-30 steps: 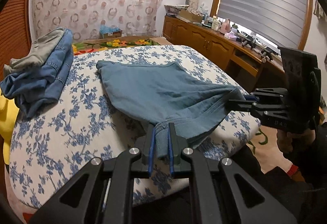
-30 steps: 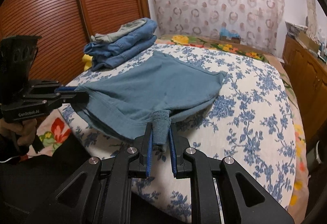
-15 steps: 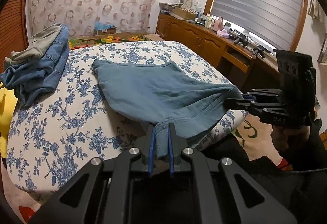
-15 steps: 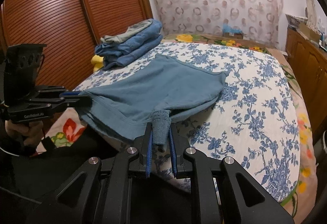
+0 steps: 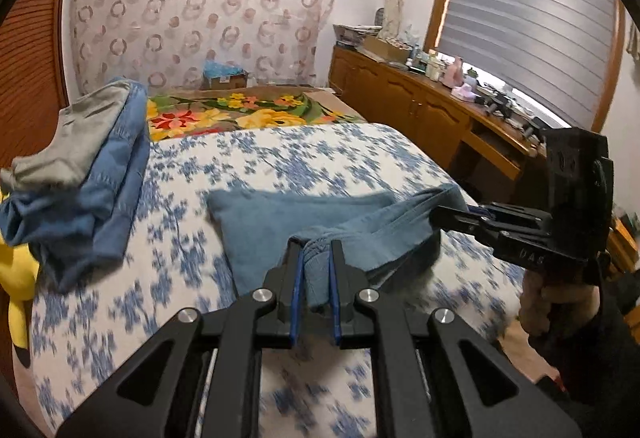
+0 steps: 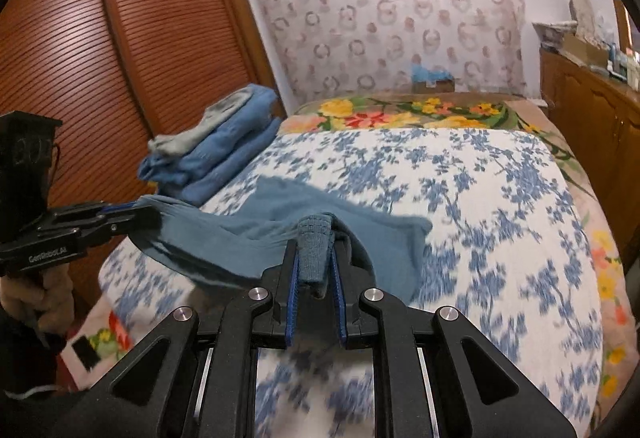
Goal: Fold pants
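Your left gripper [image 5: 314, 270] and right gripper [image 6: 316, 262] each clamp an edge of the blue pants [image 5: 280, 222], lifted partly off the flowered bed [image 5: 280, 154], beside stacked clothes [image 5: 92, 174].

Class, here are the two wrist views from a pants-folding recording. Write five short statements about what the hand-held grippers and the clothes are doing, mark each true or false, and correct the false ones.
1. The left hand-held gripper is shut on the blue pants. True.
2. The right hand-held gripper is open and holds nothing. False: it is shut on a bunched edge of the same pants.
3. A pile of folded clothes sits on the bed near the wooden wardrobe. True.
4. The pants lie spread flat on the floor. False: they are on the bed, with the gripped edge lifted.
5. The bed cover is plain red. False: it is white with blue flowers.
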Demonstrator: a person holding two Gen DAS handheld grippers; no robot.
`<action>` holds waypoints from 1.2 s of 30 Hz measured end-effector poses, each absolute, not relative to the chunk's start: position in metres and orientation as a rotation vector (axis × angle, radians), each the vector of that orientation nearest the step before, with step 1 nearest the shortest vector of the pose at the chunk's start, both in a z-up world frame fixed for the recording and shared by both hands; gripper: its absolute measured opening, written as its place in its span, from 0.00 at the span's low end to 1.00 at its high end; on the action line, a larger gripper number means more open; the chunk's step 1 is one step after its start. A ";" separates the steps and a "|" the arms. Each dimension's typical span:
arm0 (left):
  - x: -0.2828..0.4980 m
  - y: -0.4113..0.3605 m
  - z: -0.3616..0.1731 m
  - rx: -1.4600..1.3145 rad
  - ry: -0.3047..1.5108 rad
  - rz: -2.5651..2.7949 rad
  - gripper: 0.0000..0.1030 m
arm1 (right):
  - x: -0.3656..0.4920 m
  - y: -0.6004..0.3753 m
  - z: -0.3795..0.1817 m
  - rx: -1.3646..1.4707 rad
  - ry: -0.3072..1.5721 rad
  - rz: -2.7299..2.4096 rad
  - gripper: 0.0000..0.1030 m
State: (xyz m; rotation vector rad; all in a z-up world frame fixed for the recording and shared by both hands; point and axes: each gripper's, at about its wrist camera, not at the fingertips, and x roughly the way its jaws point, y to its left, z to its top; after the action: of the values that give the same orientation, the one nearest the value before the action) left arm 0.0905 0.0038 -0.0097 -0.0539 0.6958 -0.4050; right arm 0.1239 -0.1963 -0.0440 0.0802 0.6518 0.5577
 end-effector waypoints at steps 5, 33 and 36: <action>0.124 0.006 -0.021 -0.065 0.722 -0.382 0.08 | 0.150 -0.195 -0.050 0.087 0.669 0.528 0.12; 0.123 0.016 -0.058 0.001 0.798 -0.374 0.32 | 0.159 -0.208 -0.062 -0.028 0.689 0.458 0.38; 0.122 0.017 -0.065 0.004 0.813 -0.376 0.32 | 0.156 -0.210 -0.071 -0.053 0.716 0.459 0.41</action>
State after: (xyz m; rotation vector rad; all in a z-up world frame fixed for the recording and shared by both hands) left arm 0.1219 0.0174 -0.0647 0.0040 0.8128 -0.3760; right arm 0.1564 -0.2100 -0.0711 -0.0531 0.7157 0.4594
